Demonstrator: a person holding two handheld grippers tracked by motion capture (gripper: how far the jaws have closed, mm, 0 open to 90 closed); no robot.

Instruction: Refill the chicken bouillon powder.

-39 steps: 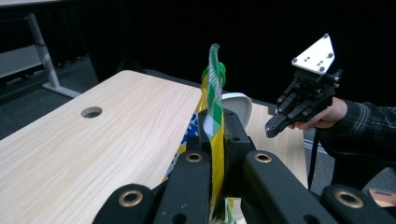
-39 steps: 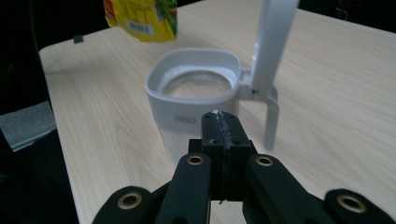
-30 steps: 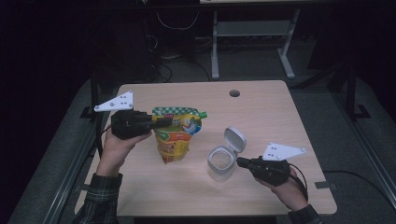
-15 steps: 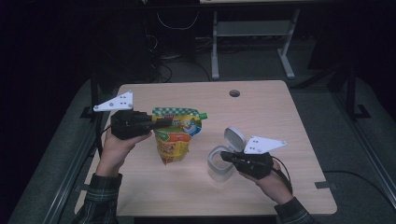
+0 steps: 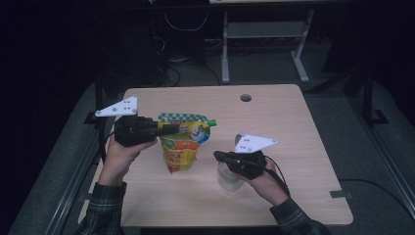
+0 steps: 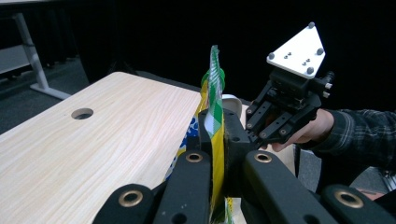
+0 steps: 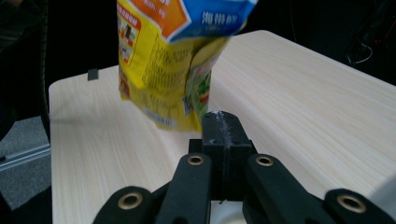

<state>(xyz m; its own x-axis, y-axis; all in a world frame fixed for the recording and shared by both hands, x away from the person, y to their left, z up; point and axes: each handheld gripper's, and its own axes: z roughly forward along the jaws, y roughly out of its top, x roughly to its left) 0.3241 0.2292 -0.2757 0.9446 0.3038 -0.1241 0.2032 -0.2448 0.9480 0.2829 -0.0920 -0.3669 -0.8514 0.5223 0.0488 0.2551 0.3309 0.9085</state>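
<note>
— Where's the pouch (image 5: pixel 182 144)?

— Hanging upright above the table (image 5: pixel 293 127), long axis vertical, green top seal up, spout toward three o'clock in the high view. The left gripper (image 5: pixel 169 128) reaches in level from nine o'clock, clamped on that seal.

— And the right gripper (image 5: pixel 219 155)?

— At five o'clock of the pouch, above the clear container (image 5: pixel 228 177), jaws pressed together on nothing, pointing at the pouch.
</note>
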